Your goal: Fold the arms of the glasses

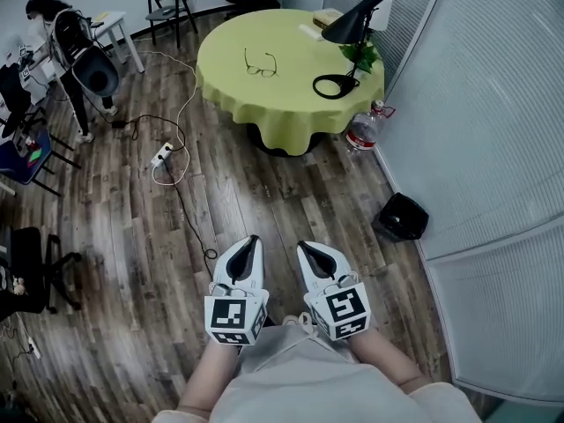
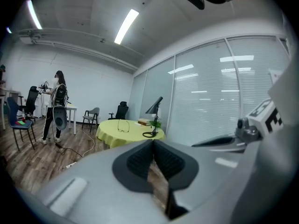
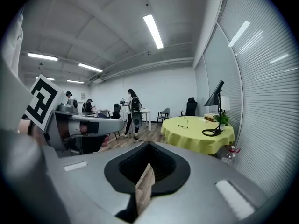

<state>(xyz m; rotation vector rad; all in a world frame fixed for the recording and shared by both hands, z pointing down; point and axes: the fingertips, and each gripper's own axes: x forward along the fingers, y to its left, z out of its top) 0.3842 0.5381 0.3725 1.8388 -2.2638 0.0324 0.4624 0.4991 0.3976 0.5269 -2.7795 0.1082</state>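
Glasses (image 1: 261, 63) on green round table (image 1: 286, 104), upper centre of head view, arms seemingly unfolded. Left gripper (image 1: 252, 241), right gripper (image 1: 303, 248) at lower centre, well apart from table, jaws together, empty. Best: approach, part jaws, steady frame, swing arm gently.

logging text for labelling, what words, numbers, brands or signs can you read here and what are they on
No readable words, brands or numbers in any view.
On the marker cube of the left claw, and the one on the right claw: black-and-white square patterns, not letters.
On the bottle on the floor: any label is too small to read.
On the books on the table: too small to read.
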